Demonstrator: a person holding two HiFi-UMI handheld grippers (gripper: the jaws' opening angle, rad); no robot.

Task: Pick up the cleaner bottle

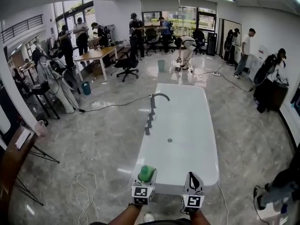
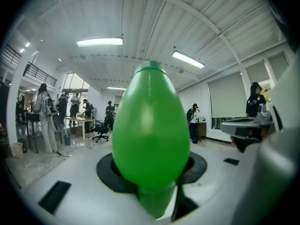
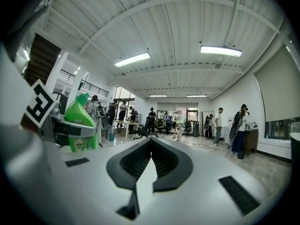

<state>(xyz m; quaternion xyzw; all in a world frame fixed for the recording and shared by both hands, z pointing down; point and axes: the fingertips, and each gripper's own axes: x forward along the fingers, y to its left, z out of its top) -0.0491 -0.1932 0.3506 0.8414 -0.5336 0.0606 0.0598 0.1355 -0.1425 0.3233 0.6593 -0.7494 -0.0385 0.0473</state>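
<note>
Cleaner bottle (image 1: 146,173): bright green plastic, smooth and glossy, with a rounded, egg-shaped body. In the right gripper view it narrows to a green cap at the top and carries a printed label low on the body; the print is too small to read.

Position: the bottle stands between the jaws of the left gripper (image 1: 145,183). In the head view it appears over the near left corner of the white bathtub (image 1: 212,139). In the left gripper view it fills the centre of the frame, with the ceiling behind it.

Left gripper: clamped on the bottle, one jaw on each side of the body.

Right gripper (image 1: 192,177): jaws closed together at the tips, nothing between them. It is just beside the left gripper, apart from the bottle.

Containers: the bathtub interior shows a drain, and a curved faucet (image 1: 157,97) stands on its left rim. A teal bin (image 1: 161,65) and a teal bucket (image 1: 86,88) stand on the floor; their contents cannot be determined.
</note>
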